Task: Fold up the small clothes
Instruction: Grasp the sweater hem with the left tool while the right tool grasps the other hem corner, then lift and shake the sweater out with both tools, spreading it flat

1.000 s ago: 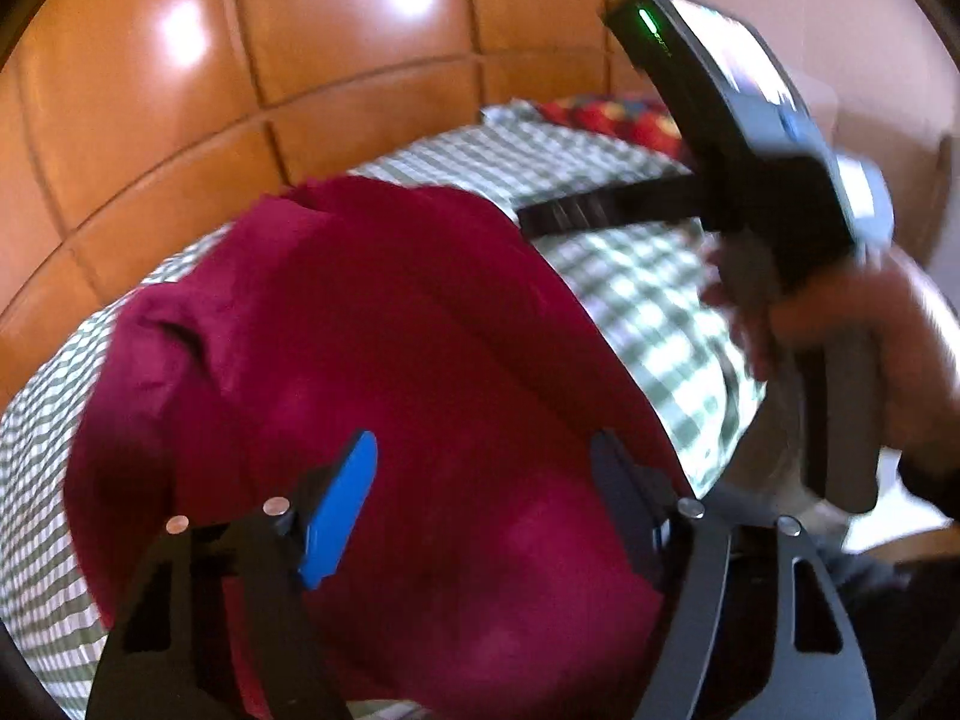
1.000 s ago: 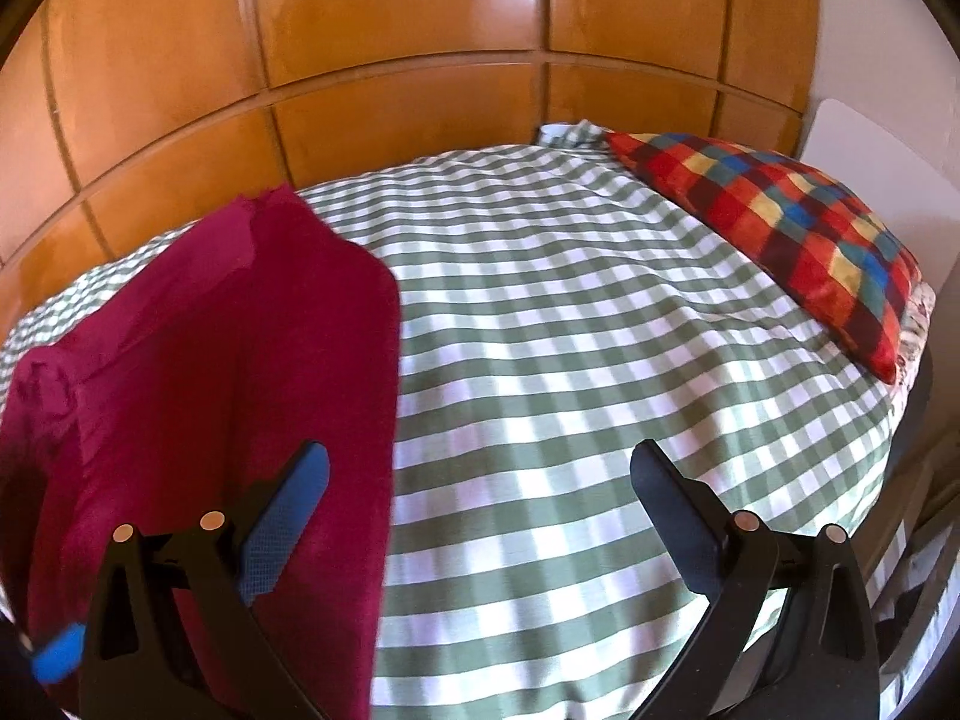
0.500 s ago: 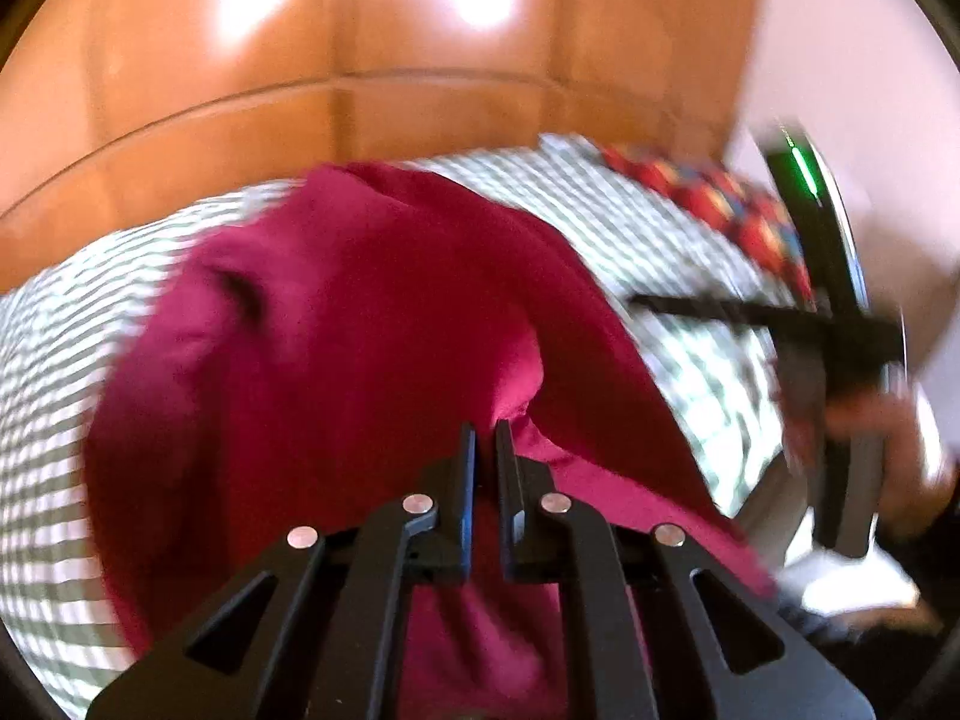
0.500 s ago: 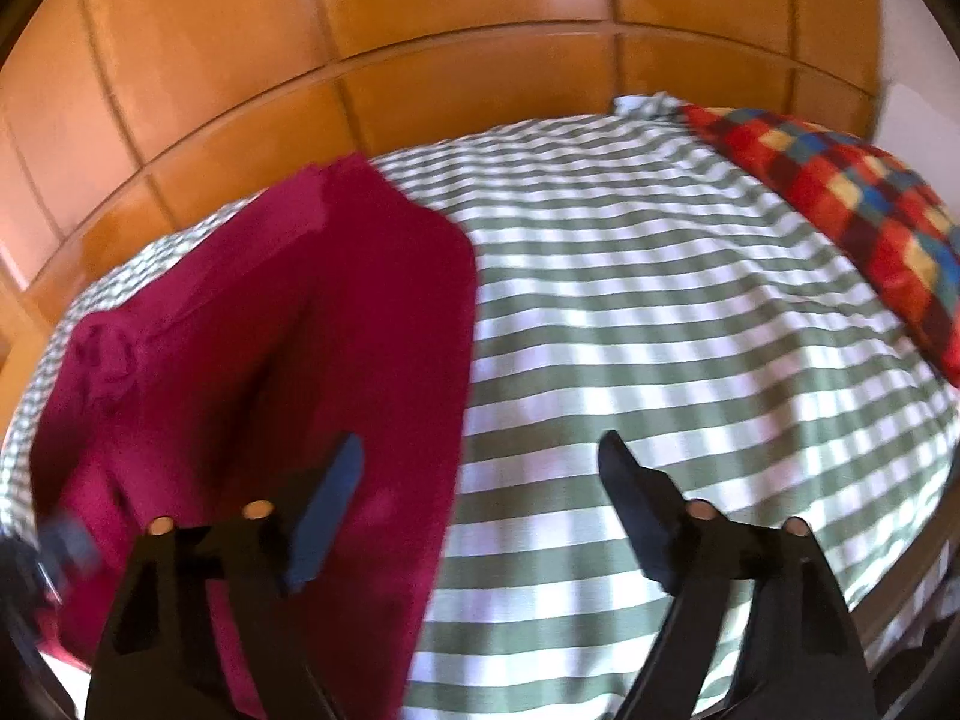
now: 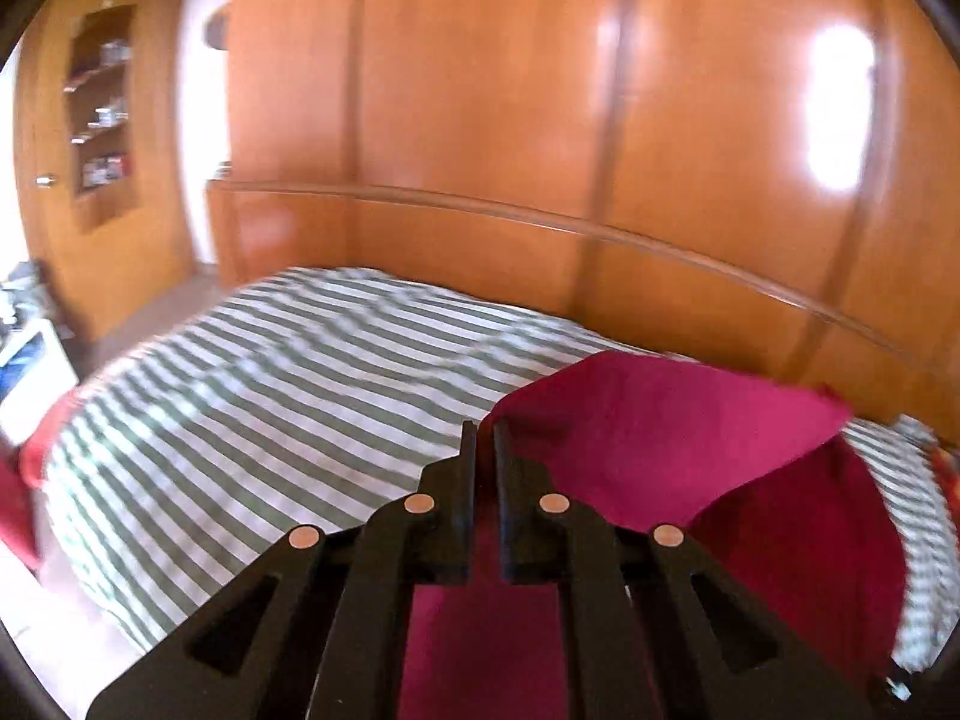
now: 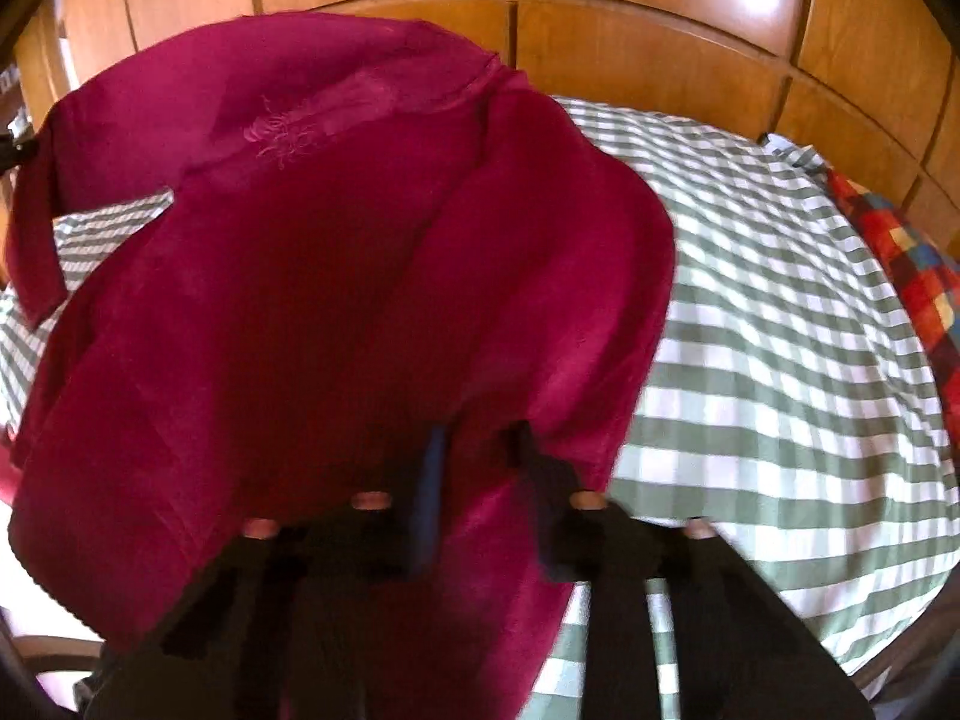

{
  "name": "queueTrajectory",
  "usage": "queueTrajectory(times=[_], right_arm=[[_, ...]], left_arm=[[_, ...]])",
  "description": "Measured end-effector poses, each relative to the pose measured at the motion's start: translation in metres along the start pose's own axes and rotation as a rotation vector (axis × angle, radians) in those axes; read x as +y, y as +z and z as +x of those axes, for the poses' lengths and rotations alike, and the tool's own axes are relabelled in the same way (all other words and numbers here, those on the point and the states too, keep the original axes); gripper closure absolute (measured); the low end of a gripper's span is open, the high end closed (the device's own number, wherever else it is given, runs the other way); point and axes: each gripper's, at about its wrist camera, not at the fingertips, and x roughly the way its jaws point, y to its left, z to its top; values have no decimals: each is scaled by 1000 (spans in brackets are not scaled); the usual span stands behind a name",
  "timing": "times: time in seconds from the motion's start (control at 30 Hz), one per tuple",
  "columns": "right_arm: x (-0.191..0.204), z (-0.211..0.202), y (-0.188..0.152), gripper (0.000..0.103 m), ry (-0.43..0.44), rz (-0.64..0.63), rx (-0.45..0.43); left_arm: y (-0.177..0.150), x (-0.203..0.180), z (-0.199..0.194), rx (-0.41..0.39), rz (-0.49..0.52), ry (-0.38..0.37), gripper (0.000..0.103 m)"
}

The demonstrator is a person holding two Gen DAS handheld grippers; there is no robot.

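Garment: the dark red soft-fabric top (image 6: 336, 276) is lifted off the green-and-white checked bedspread (image 6: 780, 312), spread wide and filling the right wrist view from 9 to 1 o'clock; a faint embroidered motif shows at 11 o'clock. In the left wrist view it billows at 3 to 5 o'clock.

Left gripper: the left gripper (image 5: 485, 450) has its jaws drawn tight together, the red cloth running beneath and beside the fingers at 6 o'clock; it looks pinched there, though the contact itself is hidden.

Right gripper: the right gripper (image 6: 474, 450) has just been closing, and its jaws now stand narrow with a bunched hem of the top caught between them.

Surroundings: glossy orange-brown wooden panelling (image 5: 540, 120) rises behind the bed; a multicoloured checked pillow (image 6: 906, 264) lies at 3 o'clock in the right wrist view.

Step in hand: by my reading, the top is held up by two points on its near edge, for opening out before the first fold.

Next move: probably lay it flat on the bedspread with even tension, keeping both pinches firm so the hem cannot slip.
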Motion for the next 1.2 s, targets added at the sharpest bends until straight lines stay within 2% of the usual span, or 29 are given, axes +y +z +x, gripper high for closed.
queueTrajectory(times=[0.07,0.13,0.2,0.23,0.27,0.33,0.37,0.4,0.47,0.53,0.63,0.7,0.83,0.87,0.9,0.93,0.97,1.0,1.03,1.1,1.13,1.17,1.2], right_arm=[[-7,-4,4,97,13,1,9],[-18,-13,9,99,24,16,12],[-34,-18,18,98,21,47,20],[-42,-19,21,98,12,61,23],[-49,-19,22,98,-29,59,20],[-63,-16,23,99,-129,51,17],[-72,-14,24,99,-168,58,17],[-82,-11,25,98,-215,64,14],[-96,-8,29,99,-357,46,-4],[-110,-4,38,99,-471,15,-20],[-137,10,61,99,-602,-31,-31],[-155,23,81,99,-658,-38,-30],[-184,47,122,99,-695,-7,-15],[-189,50,128,99,-681,1,-15],[-193,51,134,94,-637,30,-9],[-193,49,133,74,-608,58,-6],[-192,42,131,59,-572,96,-18],[-186,32,124,32,-542,127,-56],[-178,22,115,26,-515,142,-91],[-162,8,94,26,-401,171,-94],[-154,2,78,26,-269,203,-63],[-144,-3,62,26,-141,223,-29],[-131,-9,45,26,-40,222,-7]], left_arm=[[15,8,26,17,6,76,100],[26,14,53,32,14,184,103],[33,21,78,70,-9,244,103],[33,25,86,94,-32,252,103],[31,28,98,135,-49,235,103],[21,24,106,158,-52,228,100],[15,24,104,159,-55,211,97],[5,18,102,166,-56,170,88],[-9,9,97,180,-32,106,78],[-33,-15,83,190,26,32,74],[-67,-44,58,205,124,-86,59],[-90,-63,36,215,172,-167,50],[-125,-80,3,255,203,-260,45],[-132,-82,-3,265,204,-269,44],[-140,-83,-8,280,204,-275,44],[-145,-83,-14,291,201,-277,44],[-150,-82,-18,301,195,-280,44],[-155,-80,-21,315,181,-289,44],[-160,-78,-22,325,169,-298,44],[-169,-77,-24,347,152,-324,47],[-171,-78,-26,359,152,-336,51],[-174,-80,-26,369,156,-350,66],[-176,-84,-27,382,167,-367,70]])
